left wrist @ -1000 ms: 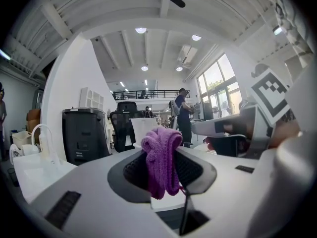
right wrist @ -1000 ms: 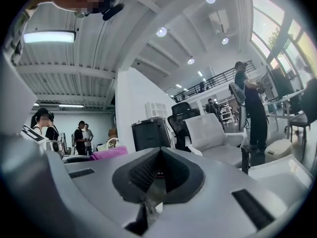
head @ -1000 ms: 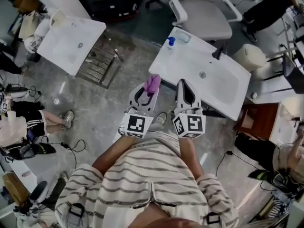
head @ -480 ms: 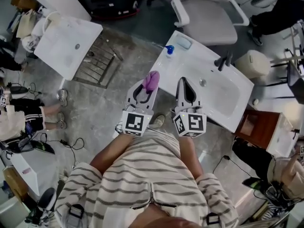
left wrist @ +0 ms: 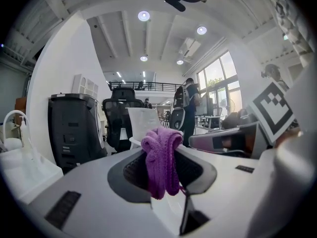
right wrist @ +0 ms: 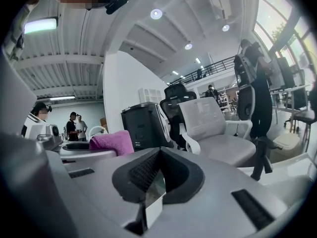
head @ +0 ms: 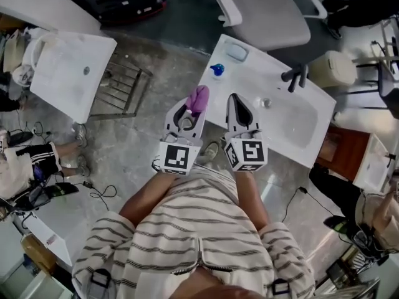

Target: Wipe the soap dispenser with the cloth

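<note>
One small soap dispenser with a blue top [head: 217, 70] stands upright near the corner of a white rectangular washbasin counter [head: 249, 83], with nothing touching it. Just beside it on the same counter lies one pale blue oblong object [head: 237, 52]. One black tap [head: 294, 76] stands at the counter's far edge.

One purple knitted cloth [head: 200, 96] is pinched at the tip of the left gripper [head: 194, 106]. Its jaws are closed onto the folded fabric, which bulges above the pads and hangs down between them in the left gripper view. The cloth is near the counter's edge, short of the dispenser and apart from it.

The right gripper [head: 233, 99] is alongside, over the counter's near edge. Its jaws are pressed together with nothing between them.

That makes two grippers, each with one marker cube, held out by a person in a striped shirt [head: 187, 229].

Beyond the counter stands one pale office chair [head: 268, 23]. A second white washbasin [head: 62, 73] sits well apart at the left, on the grey floor.
</note>
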The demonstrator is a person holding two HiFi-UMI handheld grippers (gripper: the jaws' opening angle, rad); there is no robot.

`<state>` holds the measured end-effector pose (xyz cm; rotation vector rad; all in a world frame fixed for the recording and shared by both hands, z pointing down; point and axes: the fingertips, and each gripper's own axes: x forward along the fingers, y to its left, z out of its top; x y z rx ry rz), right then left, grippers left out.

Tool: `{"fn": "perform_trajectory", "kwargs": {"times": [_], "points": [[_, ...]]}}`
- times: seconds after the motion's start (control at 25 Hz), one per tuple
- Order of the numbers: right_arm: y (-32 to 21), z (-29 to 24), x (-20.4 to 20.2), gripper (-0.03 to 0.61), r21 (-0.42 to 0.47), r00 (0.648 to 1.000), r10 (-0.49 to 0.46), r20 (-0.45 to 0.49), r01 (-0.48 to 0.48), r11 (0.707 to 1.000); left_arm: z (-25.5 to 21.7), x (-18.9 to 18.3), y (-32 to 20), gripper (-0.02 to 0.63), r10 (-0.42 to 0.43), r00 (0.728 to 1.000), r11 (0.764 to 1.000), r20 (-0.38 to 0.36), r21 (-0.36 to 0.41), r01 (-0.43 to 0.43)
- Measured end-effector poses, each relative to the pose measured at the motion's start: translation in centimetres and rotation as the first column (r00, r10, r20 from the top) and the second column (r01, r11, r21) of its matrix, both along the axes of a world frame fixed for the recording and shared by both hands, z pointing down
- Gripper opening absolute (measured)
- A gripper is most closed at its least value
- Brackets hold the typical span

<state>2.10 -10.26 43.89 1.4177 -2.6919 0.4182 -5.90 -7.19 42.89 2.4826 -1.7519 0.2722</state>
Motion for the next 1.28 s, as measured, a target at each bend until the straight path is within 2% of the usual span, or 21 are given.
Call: {"fn": "perform_trajectory", "kwargs": {"times": [0.2,0.64,0.72,0.92,1.28], "points": [[-2.6,2.3,-1.1,-0.002,-0.030,1.000,0.015,-0.022,-0.016,0.999,1.6,-0.2,-2.8,0.118,0.042,0.999,0.999,-0.001,-0.020,-0.042],[-5.6,6.6,-2.0,0.006,-0.064,0.998,0.030,-0.061,-0.034,0.997,3.6,-1.2,-6.4,0.118,0.060,0.998,0.997,-0.028,-0.045,-0.061],[-5.8,7.5,-2.3,0.020,-0.072,0.998,0.025,-0.066,-0.030,0.997,3.9,-1.4,-6.7,0.118,0.056,0.998,0.997,-0.032,-0.049,-0.058],[-6.2,9.7,-3.1,0.126,-0.098,0.999,0.008,-0.052,-0.013,0.995,4.7,-1.9,-6.8,0.118,0.043,0.998,0.997,-0.040,-0.065,-0.046],[-7.8,12.8,-4.3,0.158,-0.106,0.992,0.014,-0.129,-0.028,0.994,5.9,-3.1,-7.2,0.118,0.040,0.999,0.996,-0.021,-0.081,-0.042]]}}
